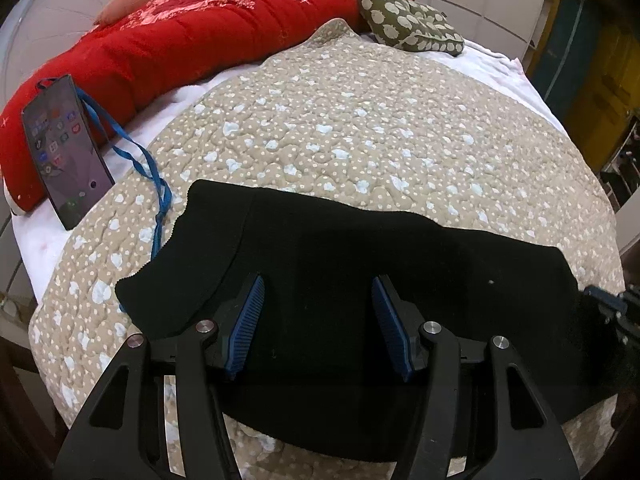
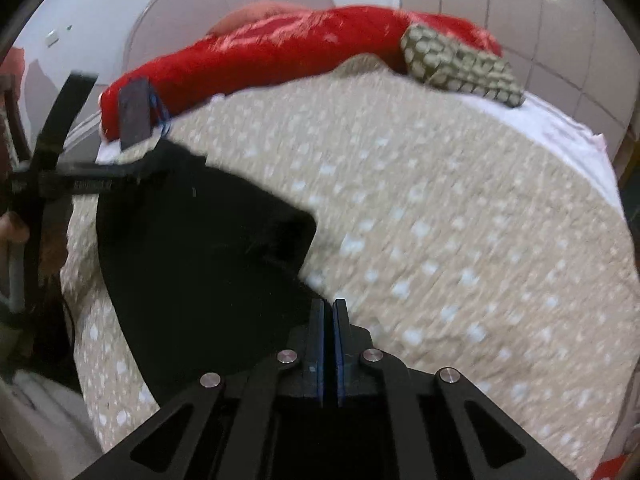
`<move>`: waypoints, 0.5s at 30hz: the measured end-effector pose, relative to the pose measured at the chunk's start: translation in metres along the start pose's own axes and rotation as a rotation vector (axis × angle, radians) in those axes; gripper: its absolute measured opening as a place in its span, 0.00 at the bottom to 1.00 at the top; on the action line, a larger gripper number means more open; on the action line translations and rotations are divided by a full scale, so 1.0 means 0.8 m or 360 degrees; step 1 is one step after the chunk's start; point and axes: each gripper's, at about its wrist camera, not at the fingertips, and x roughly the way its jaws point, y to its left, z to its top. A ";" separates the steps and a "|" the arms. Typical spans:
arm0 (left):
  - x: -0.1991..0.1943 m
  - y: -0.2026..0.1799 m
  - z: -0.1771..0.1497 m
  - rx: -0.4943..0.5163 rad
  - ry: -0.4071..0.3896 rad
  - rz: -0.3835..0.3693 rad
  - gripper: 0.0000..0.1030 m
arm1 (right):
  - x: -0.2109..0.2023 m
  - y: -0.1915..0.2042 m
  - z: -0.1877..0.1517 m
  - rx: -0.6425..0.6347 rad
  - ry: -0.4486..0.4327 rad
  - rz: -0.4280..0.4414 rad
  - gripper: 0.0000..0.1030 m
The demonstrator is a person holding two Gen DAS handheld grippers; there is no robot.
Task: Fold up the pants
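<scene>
across the quilted bed (image 1: 360, 128) the black pants (image 1: 340, 264) lie flat and part-folded, left gripper (image 1: 318, 320) poised above them with fingers spread, seemingly set to pinch, while the right gripper (image 2: 329, 332) has its fingers closed at the pants' edge, cloth between them unclear.

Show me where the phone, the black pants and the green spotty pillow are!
phone (image 1: 66, 160), left wrist view, middle of its screen.
black pants (image 1: 340, 264), left wrist view, middle of the cloth.
green spotty pillow (image 1: 412, 24), left wrist view, its top.

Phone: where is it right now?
Left wrist view, far left: the phone leans against the red pillow, its blue lanyard trailing onto the quilt.
</scene>
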 end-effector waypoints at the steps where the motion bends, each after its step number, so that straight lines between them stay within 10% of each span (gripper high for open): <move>1: 0.001 0.000 0.000 -0.0006 0.0003 -0.0001 0.54 | 0.003 0.000 0.002 0.0001 -0.0006 -0.0040 0.03; 6: -0.005 -0.007 -0.003 0.0029 -0.0002 -0.0006 0.54 | 0.039 0.000 -0.015 0.0096 0.0024 -0.0128 0.04; 15: -0.041 -0.044 -0.007 0.0139 -0.0125 -0.0128 0.54 | -0.073 -0.043 -0.077 0.0475 -0.0149 -0.0274 0.14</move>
